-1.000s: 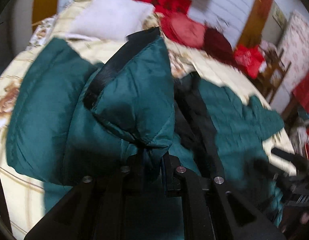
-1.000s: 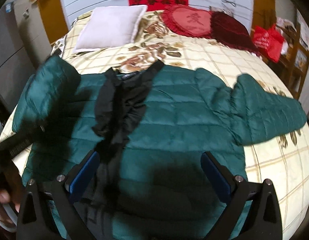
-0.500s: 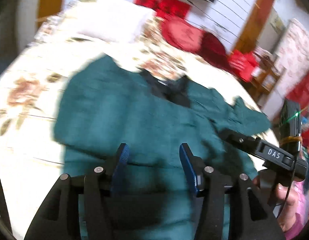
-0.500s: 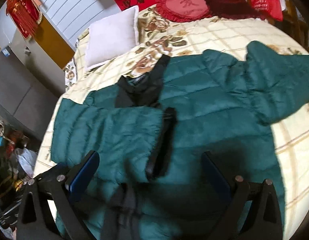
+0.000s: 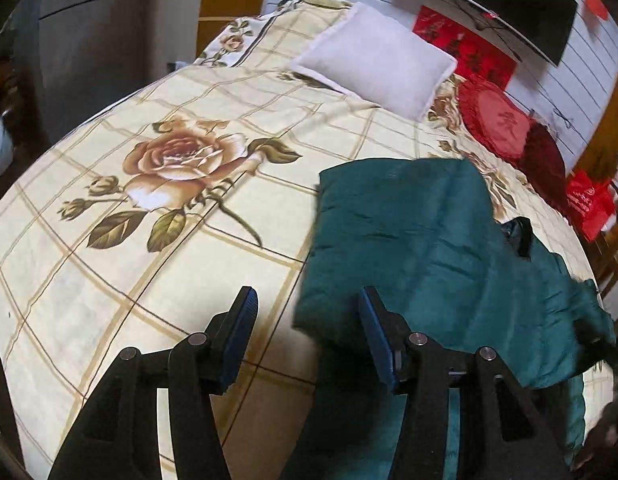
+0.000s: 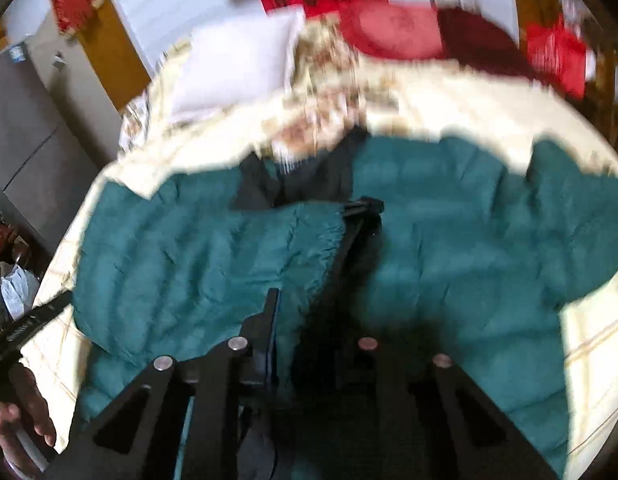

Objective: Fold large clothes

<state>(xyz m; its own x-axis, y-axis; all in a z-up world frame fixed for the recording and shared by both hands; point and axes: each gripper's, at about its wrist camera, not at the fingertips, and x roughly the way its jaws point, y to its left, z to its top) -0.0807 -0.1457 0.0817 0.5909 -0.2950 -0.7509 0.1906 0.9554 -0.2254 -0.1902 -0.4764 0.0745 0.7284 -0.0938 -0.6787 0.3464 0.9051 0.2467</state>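
A dark green puffer jacket (image 6: pixel 449 248) lies spread on a bed (image 5: pixel 109 280) covered in a cream checked spread with a large rose print. In the right wrist view, which is blurred, the jacket fills the middle and lower frame: its left portion is folded over toward the centre, a black-lined edge runs down the middle, the black collar sits at upper centre, and a sleeve (image 6: pixel 581 216) reaches out to the right edge. The right gripper (image 6: pixel 309 320) sits at lower centre, its jaws closing with green fabric of the jacket between them; the blur and dark shadow do not let me tell whether the pads already press on it. At the lower left of that view a hand (image 6: pixel 17 432) holds the handle of the other tool. In the left wrist view the jacket occupies the right half, from mid-frame to the lower right. The left gripper (image 5: pixel 305 336) hangs at lower centre with its blue-padded fingers (image 5: pixel 241 328) apart and nothing between them, its right finger just in front of the jacket's near edge. A white pillow (image 5: pixel 377 60) and red cushions (image 5: pixel 497 120) lie at the top right.
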